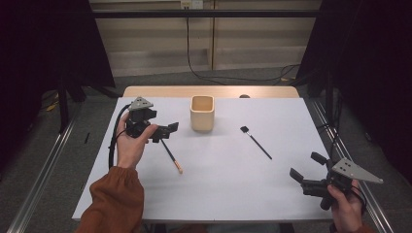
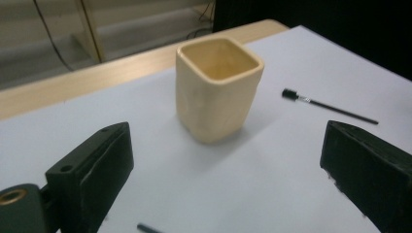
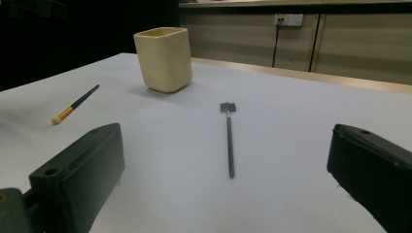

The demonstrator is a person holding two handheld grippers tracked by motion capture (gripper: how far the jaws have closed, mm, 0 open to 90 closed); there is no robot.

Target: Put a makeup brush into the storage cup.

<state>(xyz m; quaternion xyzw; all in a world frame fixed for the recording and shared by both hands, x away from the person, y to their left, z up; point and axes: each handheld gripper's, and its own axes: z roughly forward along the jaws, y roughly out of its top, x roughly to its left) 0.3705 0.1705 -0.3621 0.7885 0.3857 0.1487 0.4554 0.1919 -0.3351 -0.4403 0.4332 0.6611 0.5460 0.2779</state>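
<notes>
I'm holding my left gripper (image 1: 165,132), jaws spread, just above the brush (image 1: 171,157), whose handle is running toward me.

Cream cup (image 1: 202,113), black brushes, one (image 1: 171,157) orange-tipped.

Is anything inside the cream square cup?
The upper inside of the cream square cup looks bare in the left gripper view and the high view; its floor is hidden by the walls. Both brushes lie on the white table.
</notes>
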